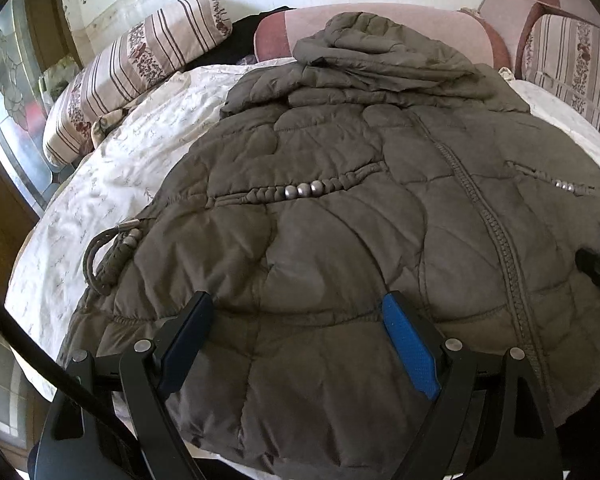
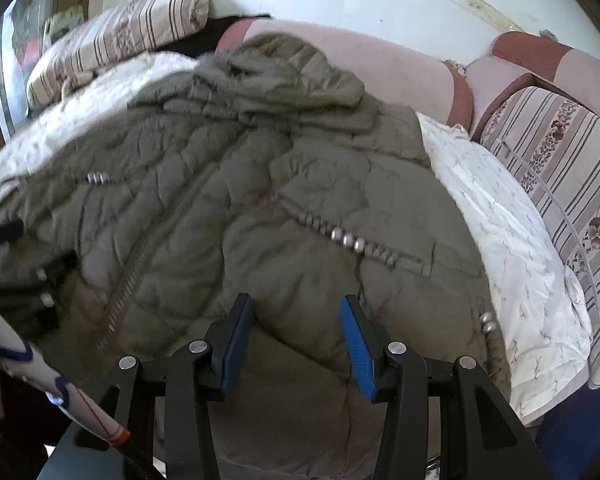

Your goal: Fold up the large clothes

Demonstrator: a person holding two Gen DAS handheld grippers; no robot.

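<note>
right now your left claw (image 1: 296, 344) stands with its fingers wide apart over the near hem of the jacket (image 1: 340, 208), gripping nothing. your right claw (image 2: 296, 340) is also spread, with a puff of the hem between its fingers. the jacket lies front up, zipped, on the white sheet (image 1: 112, 172) of the bed, hood (image 1: 380, 48) farthest away beside the striped pillow (image 1: 140, 64).
</note>
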